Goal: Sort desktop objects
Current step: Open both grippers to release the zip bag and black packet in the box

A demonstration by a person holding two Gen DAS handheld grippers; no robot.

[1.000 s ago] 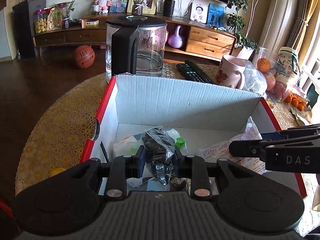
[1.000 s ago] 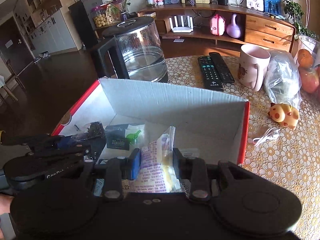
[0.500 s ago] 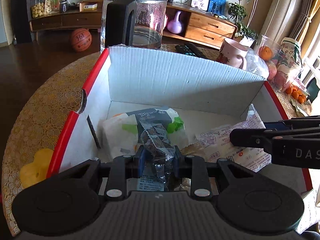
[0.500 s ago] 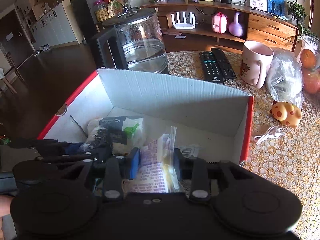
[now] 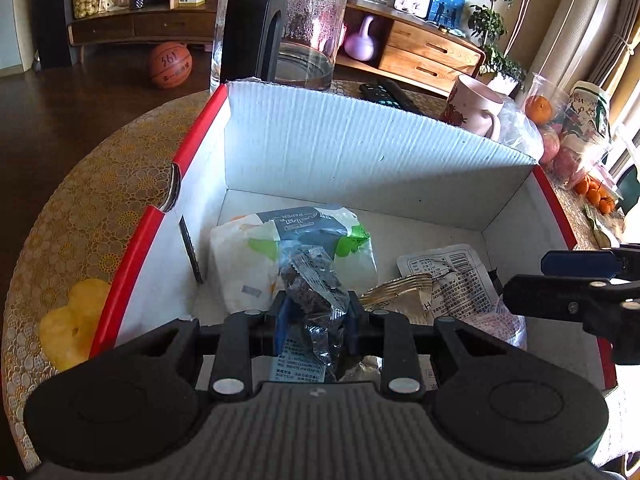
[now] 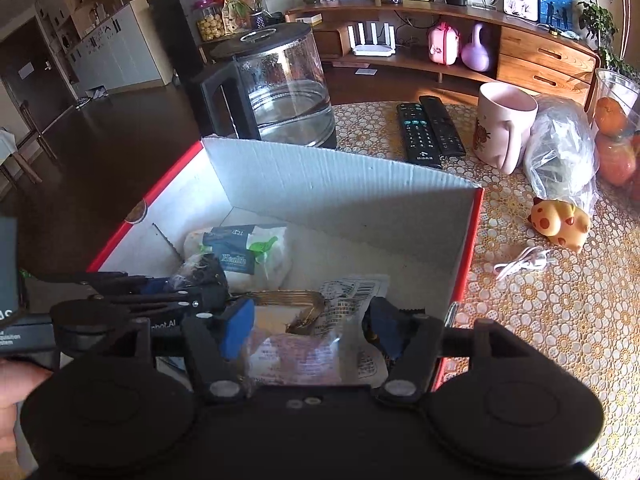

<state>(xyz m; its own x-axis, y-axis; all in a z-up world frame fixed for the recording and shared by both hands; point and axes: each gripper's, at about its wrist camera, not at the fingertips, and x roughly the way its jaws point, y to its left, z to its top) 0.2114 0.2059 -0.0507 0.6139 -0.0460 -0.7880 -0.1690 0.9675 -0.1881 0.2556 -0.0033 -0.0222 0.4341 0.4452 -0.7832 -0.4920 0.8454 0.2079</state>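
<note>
A white cardboard box with red edges (image 5: 360, 148) (image 6: 340, 188) stands on the table. My left gripper (image 5: 316, 316) is shut on a dark snack packet (image 5: 314, 296) low inside the box, over a white tissue pack (image 5: 256, 256). My right gripper (image 6: 310, 324) is open inside the box, its blue pads apart on either side of a pink-and-white printed packet (image 6: 304, 352) that lies on the box floor. That packet also shows in the left wrist view (image 5: 452, 280). A gold-edged wrapper (image 6: 292, 304) lies beside it.
A glass kettle (image 6: 276, 88) stands behind the box. Two remotes (image 6: 430, 128), a pink mug (image 6: 504, 128), a plastic bag (image 6: 560, 156), a yellow toy (image 6: 560, 224) and a white cable (image 6: 520, 264) lie to the right. A yellow toy (image 5: 72, 320) lies left of the box.
Both grippers have lowered into the box. My right gripper has opened and let go of the printed packet, which now lies flat. The left still holds the dark packet.
</note>
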